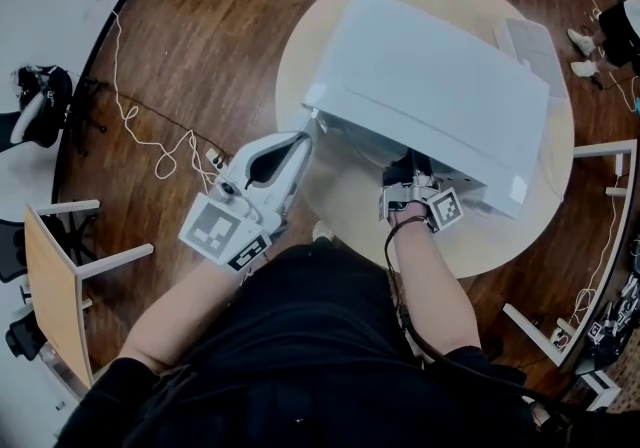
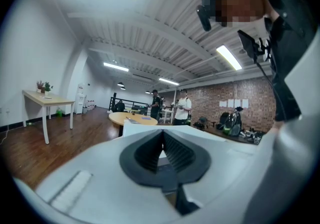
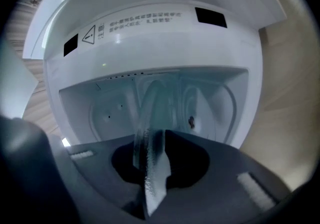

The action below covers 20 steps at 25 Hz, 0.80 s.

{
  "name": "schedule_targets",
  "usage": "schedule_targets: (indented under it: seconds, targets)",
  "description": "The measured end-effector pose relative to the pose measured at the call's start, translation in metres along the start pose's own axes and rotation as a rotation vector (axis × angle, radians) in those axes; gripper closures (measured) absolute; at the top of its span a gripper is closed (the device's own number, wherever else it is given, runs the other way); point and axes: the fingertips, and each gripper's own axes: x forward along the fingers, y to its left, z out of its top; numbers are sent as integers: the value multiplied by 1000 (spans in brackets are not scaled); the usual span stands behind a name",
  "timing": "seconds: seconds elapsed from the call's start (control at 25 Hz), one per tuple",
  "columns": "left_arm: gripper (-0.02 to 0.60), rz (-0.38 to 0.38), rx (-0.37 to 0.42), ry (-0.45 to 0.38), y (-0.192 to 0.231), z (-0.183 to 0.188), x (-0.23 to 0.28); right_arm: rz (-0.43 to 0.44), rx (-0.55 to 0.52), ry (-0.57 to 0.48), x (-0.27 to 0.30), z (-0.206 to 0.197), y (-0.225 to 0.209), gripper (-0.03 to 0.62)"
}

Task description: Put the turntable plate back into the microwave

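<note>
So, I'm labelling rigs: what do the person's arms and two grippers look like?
The left gripper is a white moulded shell with black ribbed pads and a cube of black-and-white square markers. The right gripper looks darker and carries a similar marker cube; a black cable runs from it along the forearm. The person wears a black short-sleeved top.

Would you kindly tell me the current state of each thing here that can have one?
microwave: open, cavity exposed.
turntable plate: held on edge at the cavity mouth, not yet seated.
right gripper: shut on the turntable plate's rim.
left gripper: jaws together, at the microwave's left front corner.
</note>
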Motion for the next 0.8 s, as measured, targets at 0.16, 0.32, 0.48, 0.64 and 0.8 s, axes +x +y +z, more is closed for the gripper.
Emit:
schedule_targets:
  seconds: [0.16, 0.32, 0.48, 0.64, 0.8]
  targets:
    - [575, 23, -9, -3, 5, 0, -4, -13, 1, -27, 5, 6, -4, 557]
    - [575, 21, -10, 10, 0, -4, -5, -32, -13, -48, 11, 10, -6, 557]
    - [575, 14, -7, 25, -8, -10, -7, -28, 1, -74, 21, 11, -6, 556]
    - [575, 24, -14, 29, -7, -12, -10, -29, 2, -88, 31, 11, -3, 557]
    - [575, 51, -38, 28, 1, -15, -15, -46, -32, -93, 42, 14, -7, 556]
